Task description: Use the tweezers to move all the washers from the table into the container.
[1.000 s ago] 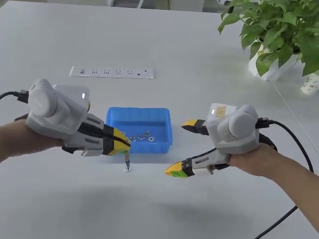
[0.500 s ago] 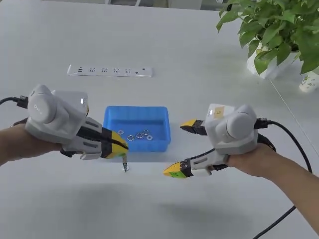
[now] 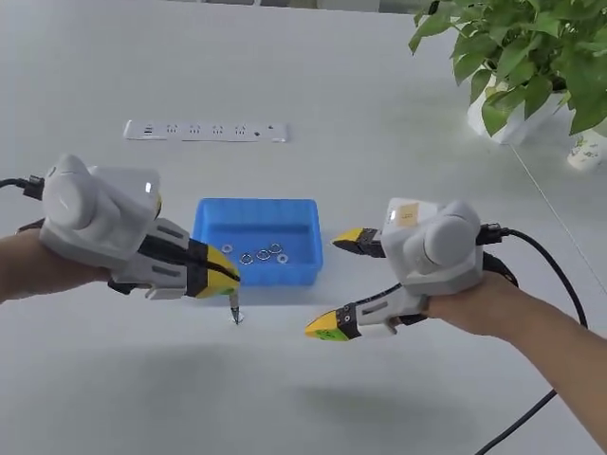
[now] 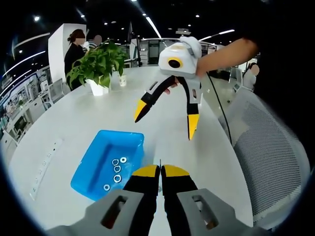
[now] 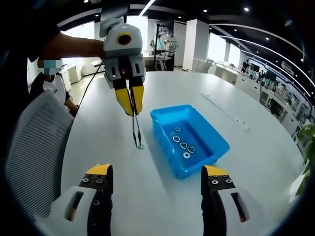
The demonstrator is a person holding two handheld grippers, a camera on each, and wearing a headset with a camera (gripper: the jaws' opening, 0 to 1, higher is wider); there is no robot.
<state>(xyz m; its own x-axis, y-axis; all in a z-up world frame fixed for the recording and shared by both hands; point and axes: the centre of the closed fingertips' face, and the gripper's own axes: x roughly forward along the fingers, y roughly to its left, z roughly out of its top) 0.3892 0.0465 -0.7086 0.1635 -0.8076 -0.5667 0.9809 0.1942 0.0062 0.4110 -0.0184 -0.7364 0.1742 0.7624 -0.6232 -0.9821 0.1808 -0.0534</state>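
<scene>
The left tongs clamp tweezers with tips at a washer just beside the blue container; the right tongs gape wide.

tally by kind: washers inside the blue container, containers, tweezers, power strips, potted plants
washers in the container: 5
container: 1
tweezers: 1
power strip: 1
potted plant: 1
total: 9
</scene>
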